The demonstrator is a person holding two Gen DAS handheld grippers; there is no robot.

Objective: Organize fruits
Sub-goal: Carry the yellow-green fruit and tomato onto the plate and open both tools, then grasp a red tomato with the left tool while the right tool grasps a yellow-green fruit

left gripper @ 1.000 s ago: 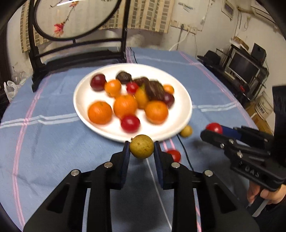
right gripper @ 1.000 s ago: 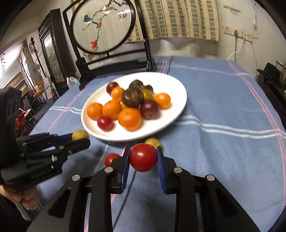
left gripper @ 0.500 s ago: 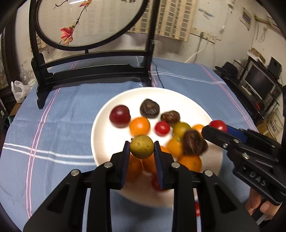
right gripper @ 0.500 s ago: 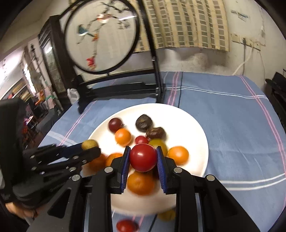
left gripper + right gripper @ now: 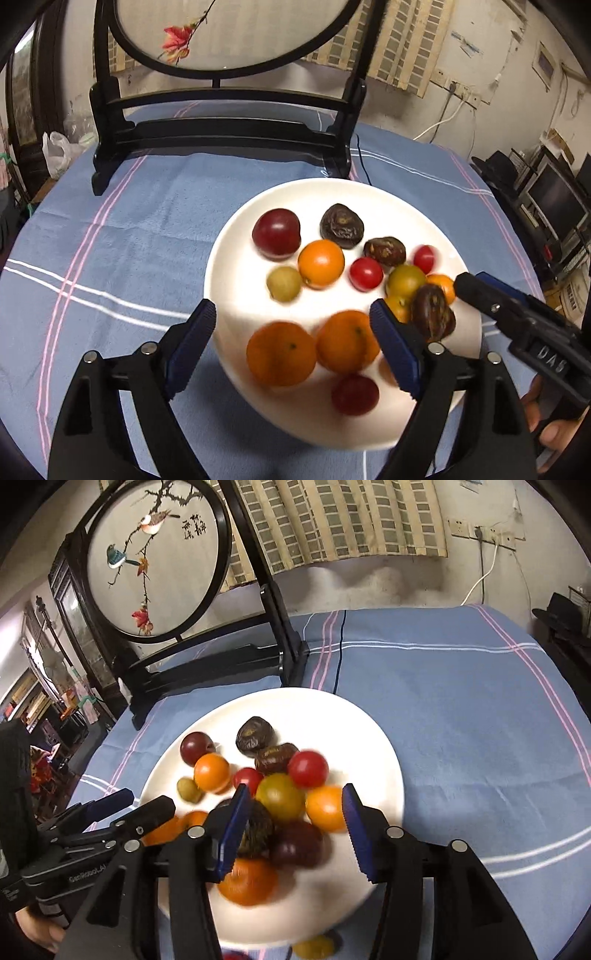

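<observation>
Readable on the right claw's point(image 5: 466, 284) body in the left view: "DAS". On the left claw's point(image 5: 147, 805) housing in the right view: partial lettering, "GenRobot.AI" or close to it. On the round embroidered screen point(image 5: 153, 559): a few dark characters beside the bird, too small to read.

Left claw point(image 5: 291, 321) spread wide, blue pads well apart, nothing gripped, hovering over the near rim of the white plate point(image 5: 236, 229). Right claw point(image 5: 293, 805) likewise spread wide and holding nothing, over the plate's point(image 5: 373, 734) near half.

Fruit gathered on the plate: small yellow-green fruit point(image 5: 283, 283) lying beside an orange point(image 5: 320, 263), red cherry tomato point(image 5: 308, 768) resting against the pile's far right side, dark plum point(image 5: 276, 232) and wrinkled brown fruit point(image 5: 341, 225) toward the far edge. Two more pieces off the plate, on the blue striped cloth point(image 5: 480, 716) at the near edge, in the right view: a yellow one point(image 5: 314, 947) and a sliver of red, partly hidden.

Bare plate on the far and left sides. Wide stretch of cloth-covered surface right of the plate; screen's black stand point(image 5: 221, 133) close behind the far rim.
</observation>
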